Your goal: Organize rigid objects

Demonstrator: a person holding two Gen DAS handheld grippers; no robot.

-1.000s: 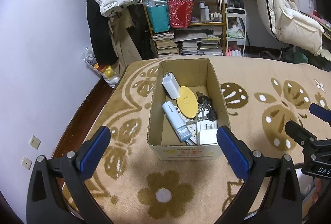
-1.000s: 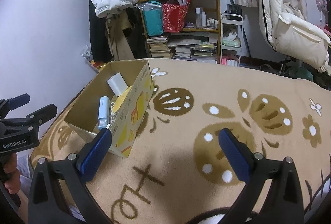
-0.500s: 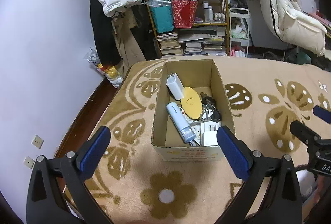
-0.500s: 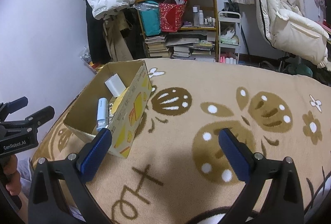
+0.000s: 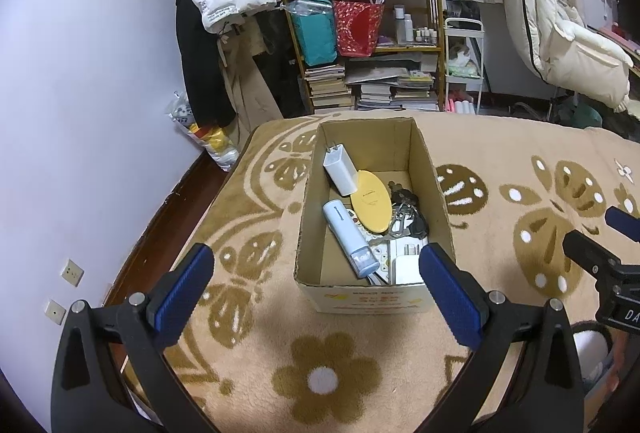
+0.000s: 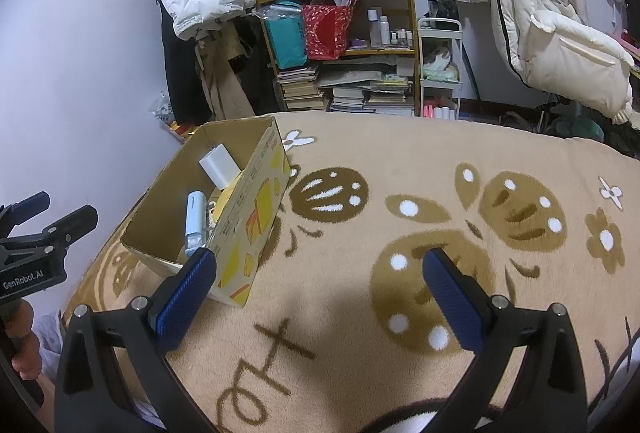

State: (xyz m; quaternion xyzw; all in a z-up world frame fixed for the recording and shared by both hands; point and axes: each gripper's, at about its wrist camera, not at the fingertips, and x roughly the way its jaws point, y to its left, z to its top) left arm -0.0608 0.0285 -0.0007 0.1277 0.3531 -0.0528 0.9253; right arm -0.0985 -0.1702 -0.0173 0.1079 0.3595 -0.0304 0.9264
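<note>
Box [image 5: 374, 299] has drifted slightly farther ahead of left gripper's [image 5: 316, 285] spread, empty jaws.

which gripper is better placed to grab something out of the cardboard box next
Left, probably. The left gripper is open and points straight over the cardboard box, with the light blue tube just ahead. The right gripper, also open, faces bare blanket, box off to its left.

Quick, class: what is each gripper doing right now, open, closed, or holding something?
Left gripper: open, holding nothing, above the near end of the cardboard box.
Right gripper: open, holding nothing, over the blanket.
</note>
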